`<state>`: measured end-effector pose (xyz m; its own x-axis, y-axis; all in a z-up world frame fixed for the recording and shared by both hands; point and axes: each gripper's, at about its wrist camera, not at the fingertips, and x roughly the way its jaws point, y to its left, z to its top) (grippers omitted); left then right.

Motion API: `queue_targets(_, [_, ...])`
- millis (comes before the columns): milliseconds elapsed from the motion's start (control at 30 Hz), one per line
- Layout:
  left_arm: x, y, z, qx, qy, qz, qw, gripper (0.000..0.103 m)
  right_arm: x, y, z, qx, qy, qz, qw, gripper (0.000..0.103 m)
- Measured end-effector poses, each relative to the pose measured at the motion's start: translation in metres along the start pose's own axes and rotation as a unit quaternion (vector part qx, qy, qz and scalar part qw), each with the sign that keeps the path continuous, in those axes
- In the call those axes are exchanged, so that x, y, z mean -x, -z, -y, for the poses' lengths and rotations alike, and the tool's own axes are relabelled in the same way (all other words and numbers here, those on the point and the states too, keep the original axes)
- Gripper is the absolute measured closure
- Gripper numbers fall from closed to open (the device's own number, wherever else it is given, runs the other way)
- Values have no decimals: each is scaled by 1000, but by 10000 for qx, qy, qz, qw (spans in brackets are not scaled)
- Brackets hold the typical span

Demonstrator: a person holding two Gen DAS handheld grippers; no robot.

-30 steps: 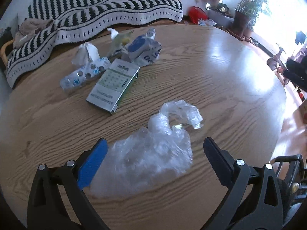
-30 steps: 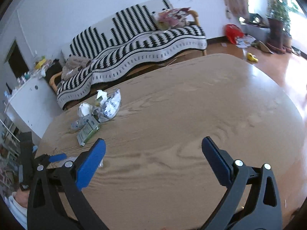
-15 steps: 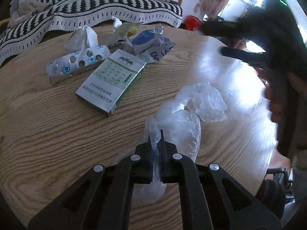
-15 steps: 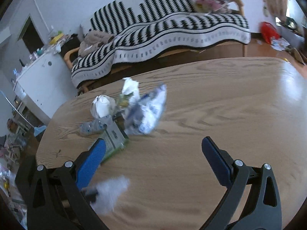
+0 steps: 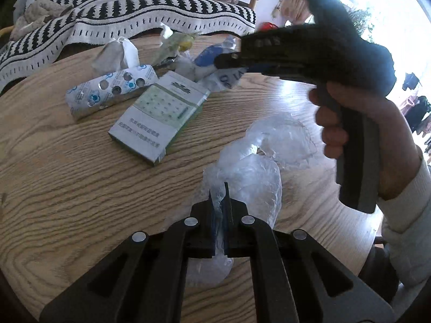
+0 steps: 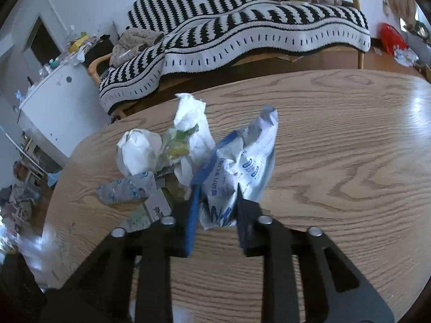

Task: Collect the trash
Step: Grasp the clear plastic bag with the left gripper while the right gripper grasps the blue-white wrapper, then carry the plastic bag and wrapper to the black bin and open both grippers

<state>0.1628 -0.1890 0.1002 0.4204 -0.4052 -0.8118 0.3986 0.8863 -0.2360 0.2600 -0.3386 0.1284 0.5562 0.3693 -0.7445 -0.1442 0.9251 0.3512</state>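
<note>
Trash pickup advances: left hand-held gripper (image 5: pixel 218 188), open 1 second ago, now pinches the clear plastic bag (image 5: pixel 250 177); right hand-held gripper (image 6: pixel 218 188) is closing around the crumpled blue-and-white wrapper (image 6: pixel 242 161).

Round wooden table (image 5: pixel 67 188) carries all trash. Clear plastic bag (image 5: pixel 258 167): one, near right edge. Flat green-and-white carton (image 5: pixel 159 115): one, mid-table. Foil blister pack (image 5: pixel 107 91): one, just beside carton, toward far edge. Crumpled white tissue: two – one (image 6: pixel 137 153), another (image 6: pixel 191 123) – at far edge. Blue-and-white printed wrapper (image 6: pixel 242 161): one. Small yellow-green wrapper (image 6: pixel 177 145): one, between tissues. Grippers: two.
</note>
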Motion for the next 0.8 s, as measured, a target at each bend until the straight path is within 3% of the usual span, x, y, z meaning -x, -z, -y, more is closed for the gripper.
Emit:
queue_targets(367, [21,0,24,-5,-185,238,9995,101,108,42,2,257,323,412,9983,85])
queue_targets(533, [42,3,52,-94,-173,368,9991,101,165,64,6,243,414,644,9968,85])
queue_targets(800, [81,12,122,-657,46,568,9962,101,266,113,26,9,707,1045,9920,85])
